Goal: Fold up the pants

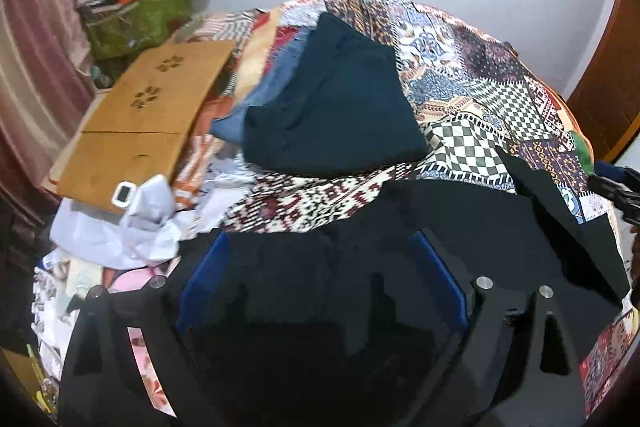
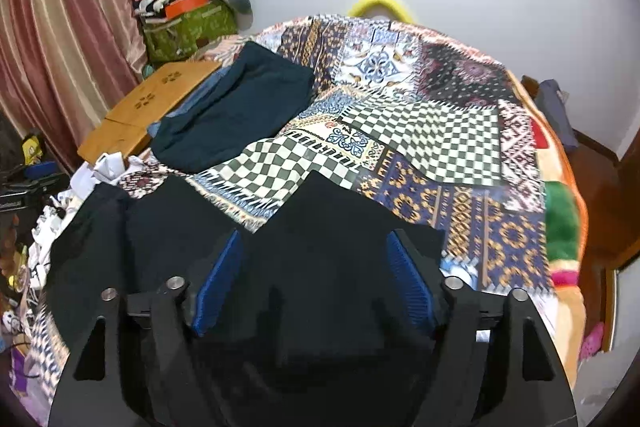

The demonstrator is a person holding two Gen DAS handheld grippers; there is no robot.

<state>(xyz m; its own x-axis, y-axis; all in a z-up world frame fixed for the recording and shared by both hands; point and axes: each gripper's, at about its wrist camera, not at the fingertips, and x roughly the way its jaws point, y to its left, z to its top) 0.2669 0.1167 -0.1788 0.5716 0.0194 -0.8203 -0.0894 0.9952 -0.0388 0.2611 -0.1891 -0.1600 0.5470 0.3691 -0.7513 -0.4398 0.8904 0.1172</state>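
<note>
Black pants (image 2: 328,227) lie spread across the near edge of the patchwork-covered bed (image 2: 440,131), under the left tool (image 1: 320,267) and right tool (image 2: 316,267), both spread wide, blue pads pinching nothing.

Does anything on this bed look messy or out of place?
Yes. Crumpled white paper is heaped at the bed's left edge beside the wooden lap desk. The black pants under the grippers lie rumpled and uneven, unlike the neatly folded teal garment.
</note>
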